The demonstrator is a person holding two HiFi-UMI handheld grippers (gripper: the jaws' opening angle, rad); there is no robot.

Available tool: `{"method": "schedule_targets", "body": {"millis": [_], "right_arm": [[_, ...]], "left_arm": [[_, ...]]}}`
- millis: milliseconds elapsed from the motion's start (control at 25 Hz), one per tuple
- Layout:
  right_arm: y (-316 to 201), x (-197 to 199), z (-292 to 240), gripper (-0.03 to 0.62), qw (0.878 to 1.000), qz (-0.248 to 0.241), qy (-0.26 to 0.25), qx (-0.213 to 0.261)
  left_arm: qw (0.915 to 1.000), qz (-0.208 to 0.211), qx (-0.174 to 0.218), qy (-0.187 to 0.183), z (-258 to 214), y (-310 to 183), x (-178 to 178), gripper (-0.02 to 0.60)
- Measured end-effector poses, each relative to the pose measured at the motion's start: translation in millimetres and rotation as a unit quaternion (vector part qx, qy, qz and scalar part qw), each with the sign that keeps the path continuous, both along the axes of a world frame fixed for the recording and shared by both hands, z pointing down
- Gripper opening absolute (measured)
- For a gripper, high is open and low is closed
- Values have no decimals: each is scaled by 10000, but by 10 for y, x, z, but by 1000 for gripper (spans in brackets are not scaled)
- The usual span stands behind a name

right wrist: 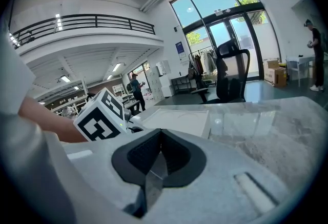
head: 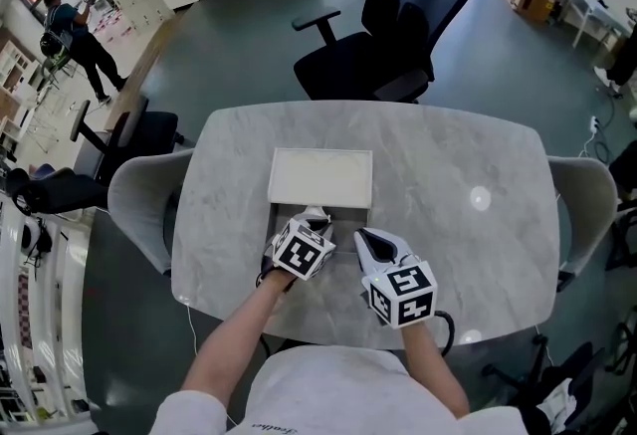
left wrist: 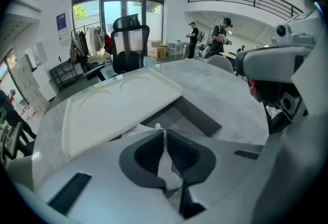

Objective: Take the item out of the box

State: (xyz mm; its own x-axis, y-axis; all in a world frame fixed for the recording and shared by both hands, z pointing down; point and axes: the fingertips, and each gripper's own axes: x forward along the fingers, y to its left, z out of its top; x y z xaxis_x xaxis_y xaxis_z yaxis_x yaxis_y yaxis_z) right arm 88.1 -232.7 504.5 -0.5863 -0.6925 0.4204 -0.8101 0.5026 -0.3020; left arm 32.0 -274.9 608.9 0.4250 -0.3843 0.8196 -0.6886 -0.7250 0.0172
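At the table [head: 468, 164], the left gripper [left wrist: 165, 133] pinches a white sheet [left wrist: 166, 169] between closed jaws, at the mouth of the box [left wrist: 199, 115] just ahead, under its tilted lid [left wrist: 113, 107]. The sheet looks light, limp and easily torn, so an edge pinch seems best. The right gripper [right wrist: 160, 141], jaws pressed together on nothing, stands alongside.

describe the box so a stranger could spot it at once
On the pale marble table, look at the middle, just beyond the left gripper, which pinches a thin white piece. The box is the only flat rectangle there: a white lid partly off a grey base.
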Motion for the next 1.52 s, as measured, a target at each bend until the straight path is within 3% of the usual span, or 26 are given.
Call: {"method": "schedule_targets", "body": {"millis": [360,760,920,1160,1400,1520], "right_arm": [[64,-158,-107,5,9998,142,111,103],[74,-311,-297,5,9989,251,219,320],[61,-350,-417,5,9982,273,244,467],[41,-390,-687,5,9956,336,283,823],[20,-366,-943,5,9921,460,264,1138],[22,-329,-1009,5,9903,526,246,1258]], "left_arm": [[9982,-73,-26,599,-273,169,-69,23],[9884,-500,566,1318,-752,219,-324,23],[9762,-833,962,1757,-1122,186,-494,23],[9498,-1216,1655,2362,-1761,148,-744,23],[9234,-1399,2311,2727,-2246,136,-849,23],[9154,-1436,2567,2749,-2342,139,-867,23]]}}
